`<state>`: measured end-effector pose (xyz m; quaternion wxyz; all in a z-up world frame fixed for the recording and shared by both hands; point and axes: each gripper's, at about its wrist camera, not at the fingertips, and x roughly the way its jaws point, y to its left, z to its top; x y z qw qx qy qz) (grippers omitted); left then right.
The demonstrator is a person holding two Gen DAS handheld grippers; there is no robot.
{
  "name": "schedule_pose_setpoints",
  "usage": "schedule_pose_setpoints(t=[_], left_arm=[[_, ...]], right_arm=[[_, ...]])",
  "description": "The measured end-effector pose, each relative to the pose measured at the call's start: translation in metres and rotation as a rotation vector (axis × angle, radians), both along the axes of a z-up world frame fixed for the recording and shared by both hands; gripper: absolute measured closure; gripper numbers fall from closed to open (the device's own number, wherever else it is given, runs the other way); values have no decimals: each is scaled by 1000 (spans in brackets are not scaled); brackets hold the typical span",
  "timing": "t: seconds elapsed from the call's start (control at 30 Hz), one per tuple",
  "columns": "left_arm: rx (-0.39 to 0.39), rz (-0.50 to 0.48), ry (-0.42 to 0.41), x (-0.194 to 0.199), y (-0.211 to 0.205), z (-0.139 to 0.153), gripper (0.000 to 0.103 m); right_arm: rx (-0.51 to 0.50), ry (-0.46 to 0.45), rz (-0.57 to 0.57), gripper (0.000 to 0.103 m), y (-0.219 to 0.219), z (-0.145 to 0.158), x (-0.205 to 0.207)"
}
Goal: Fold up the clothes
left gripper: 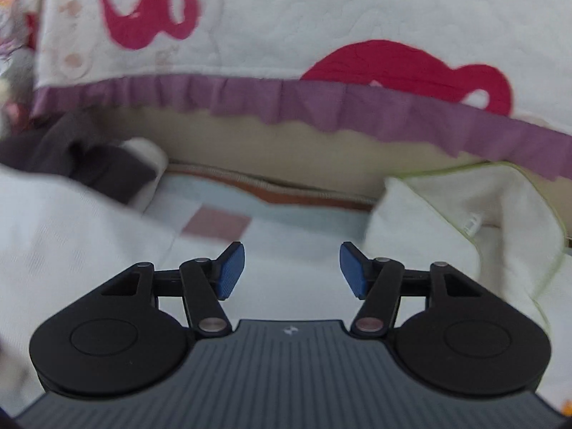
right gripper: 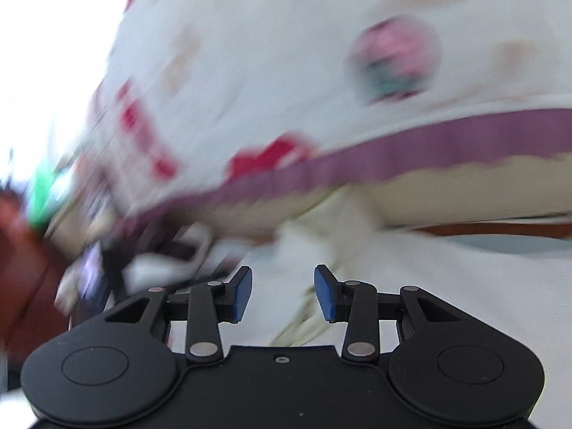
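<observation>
Now — left hand-held gripper [left gripper: 292, 271]: spread, empty | right hand-held gripper [right gripper: 283, 293]: spread, empty, view blurred | white garment with green trim [left gripper: 461, 221]: crumpled on bed sheet [left gripper: 286, 250], right of left fingers — below purple-frilled quilt [left gripper: 286, 35]

Bedding above, garments to either side, grippers at the bottom of each view.

Left wrist view: the quilt [left gripper: 304, 28] fills the upper frame, its ruffled trim [left gripper: 286, 102] crossing below it. A dark garment [left gripper: 89, 157] lies at middle left, a folded garment [left gripper: 475, 221] at middle right, the patterned sheet [left gripper: 250, 221] between them. The left gripper [left gripper: 292, 271] sits at bottom centre. Right wrist view: the quilt [right gripper: 286, 53] spans the top, and the right gripper [right gripper: 283, 293] sits at bottom centre over blurred cloth [right gripper: 307, 318].
</observation>
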<state>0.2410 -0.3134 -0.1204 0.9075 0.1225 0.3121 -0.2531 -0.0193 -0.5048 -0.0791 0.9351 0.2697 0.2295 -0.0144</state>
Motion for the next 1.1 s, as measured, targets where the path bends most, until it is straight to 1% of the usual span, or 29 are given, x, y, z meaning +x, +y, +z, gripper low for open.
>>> schedule_pose_setpoints(t=[0.03, 0.07, 0.13, 0.17, 0.2, 0.23, 0.27, 0.37, 0.47, 0.57, 0.7, 0.77, 0.8, 0.83, 0.9, 0.97, 1.03, 1.07, 1.1], left_arm=[[-10, -35, -5, 11, -1, -1, 42], [-10, -69, 7, 22, -3, -4, 39], [32, -132, 101, 43, -7, -15, 39], [56, -159, 150, 50, -7, -22, 42], [69, -196, 179, 52, -5, -27, 48], [79, -244, 176, 49, -1, -29, 92], [88, -287, 153, 42, 4, -32, 103], [101, -369, 119, 19, 19, -40, 103], [44, -359, 145, 7, 36, -41, 103], [13, -331, 174, -4, 45, -40, 103], [70, -346, 143, -28, 44, -42, 103], [81, -341, 136, -26, 37, -40, 103], [68, -334, 137, -20, 33, -37, 102], [56, -326, 137, -14, 29, -34, 99], [31, -311, 138, -2, 20, -28, 98], [6, -296, 139, 10, 12, -23, 87], [-19, -281, 140, 21, 3, -17, 83], [-18, -267, 142, 27, 0, -16, 82], [6, -242, 147, 31, -1, -18, 82]], right_arm=[[-4, 15, 29, 59, 7, -7, 5], [1, 36, 41, 59, 11, -15, 8], [27, 65, 50, 59, 10, -27, 10], [41, 79, 53, 59, 8, -33, 11], [55, 93, 56, 59, 7, -39, 12], [51, 109, 48, 59, 4, -42, 13], [53, 126, 28, 59, -2, -45, 12], [107, 153, -20, 59, -18, -56, 0], [111, 196, -48, 59, -22, -67, 0], [119, 221, -65, 59, -23, -73, 0], [121, 228, -63, 59, -23, -75, 2], [111, 237, -64, 59, -23, -77, 6], [112, 237, -65, 59, -24, -78, 6], [116, 236, -66, 59, -24, -79, 6], [123, 234, -67, 59, -27, -79, 6], [119, 230, -65, 59, -27, -79, 6], [105, 214, -53, 59, -25, -76, 5], [92, 198, -46, 59, -23, -74, 5], [84, 179, -34, 59, -21, -70, 4]])
